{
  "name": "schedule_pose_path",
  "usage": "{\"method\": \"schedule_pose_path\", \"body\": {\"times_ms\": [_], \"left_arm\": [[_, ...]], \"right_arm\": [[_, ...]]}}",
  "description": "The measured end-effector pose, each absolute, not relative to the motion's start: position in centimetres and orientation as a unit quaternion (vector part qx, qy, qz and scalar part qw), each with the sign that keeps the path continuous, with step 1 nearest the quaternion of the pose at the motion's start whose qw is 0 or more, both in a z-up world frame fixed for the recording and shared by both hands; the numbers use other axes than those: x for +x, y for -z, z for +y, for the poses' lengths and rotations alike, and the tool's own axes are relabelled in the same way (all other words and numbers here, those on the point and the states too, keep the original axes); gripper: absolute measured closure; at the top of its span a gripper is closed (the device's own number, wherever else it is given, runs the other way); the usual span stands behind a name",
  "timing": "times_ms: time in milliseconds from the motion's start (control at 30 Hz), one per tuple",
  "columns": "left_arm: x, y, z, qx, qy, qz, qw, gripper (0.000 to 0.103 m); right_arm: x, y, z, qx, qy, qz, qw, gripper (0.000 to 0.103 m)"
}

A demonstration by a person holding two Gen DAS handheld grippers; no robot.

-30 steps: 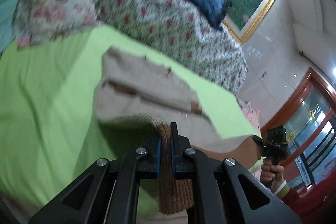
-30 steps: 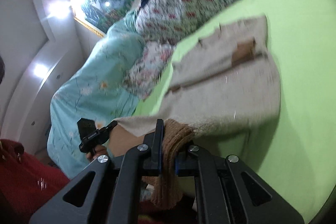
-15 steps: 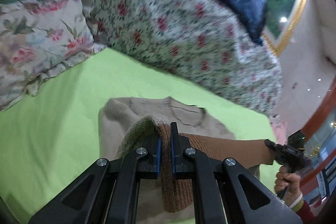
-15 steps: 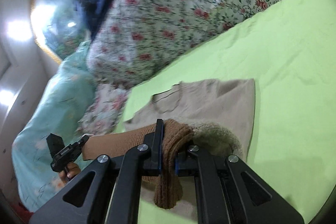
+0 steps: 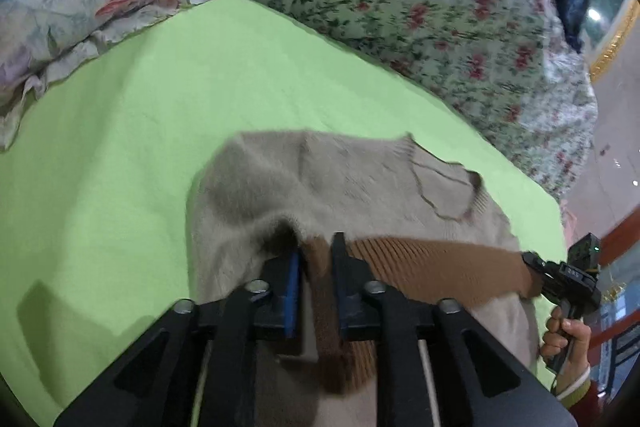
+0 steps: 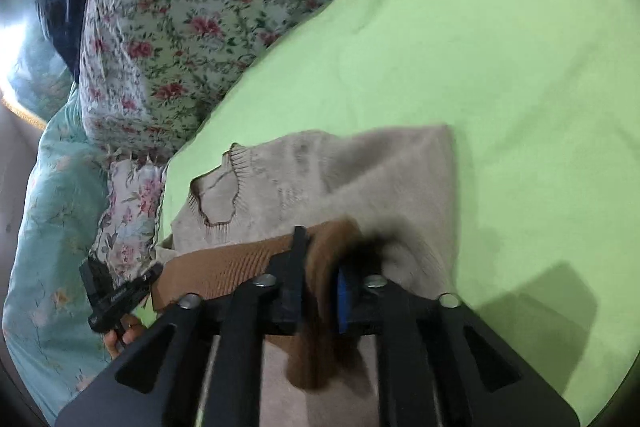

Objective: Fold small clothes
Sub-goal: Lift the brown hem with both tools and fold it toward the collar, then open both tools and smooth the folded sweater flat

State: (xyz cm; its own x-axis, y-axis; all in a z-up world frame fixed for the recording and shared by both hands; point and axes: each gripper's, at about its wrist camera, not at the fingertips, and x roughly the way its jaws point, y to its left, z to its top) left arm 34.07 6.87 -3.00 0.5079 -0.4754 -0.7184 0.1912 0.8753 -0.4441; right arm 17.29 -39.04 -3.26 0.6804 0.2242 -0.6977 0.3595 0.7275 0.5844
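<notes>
Both tools (image 5: 316, 259) (image 6: 320, 259) pinching sweater (image 5: 360, 179) hem — green sheet (image 5: 140, 127) around

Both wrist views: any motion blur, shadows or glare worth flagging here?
Left wrist view: sweater edges smeared, brown hem soft; gripper shadow on the green sheet at lower left. Right wrist view: hem blurred at the fingers; hard shadow lower right; blown-out glare at the left edge.
</notes>
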Motion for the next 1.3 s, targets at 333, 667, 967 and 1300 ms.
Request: {"method": "schedule_pose_path", "body": {"times_ms": [333, 667, 967, 1300], "left_arm": [[24.8, 3.1, -1.4, -0.083, 0.306, 0.475, 0.821, 0.054], [34.4, 2.7, 0.9, -0.068, 0.182, 0.491, 0.849, 0.056], [26.0, 1.3, 9.2, -0.185, 0.165, 0.454, 0.856, 0.047], [14.0, 5.2, 11.7, -0.254, 0.173, 0.487, 0.817, 0.042]], "right_arm": [[13.7, 1.4, -28.3, 0.243, -0.082, 0.423, 0.869, 0.044], [19.7, 2.0, -34.4, 0.215, 0.096, 0.433, 0.870, 0.046], [14.2, 0.3, -31.9, 0.257, 0.062, 0.391, 0.882, 0.045], [9.5, 3.0, -24.4, 0.289, -0.010, 0.418, 0.861, 0.043]]}}
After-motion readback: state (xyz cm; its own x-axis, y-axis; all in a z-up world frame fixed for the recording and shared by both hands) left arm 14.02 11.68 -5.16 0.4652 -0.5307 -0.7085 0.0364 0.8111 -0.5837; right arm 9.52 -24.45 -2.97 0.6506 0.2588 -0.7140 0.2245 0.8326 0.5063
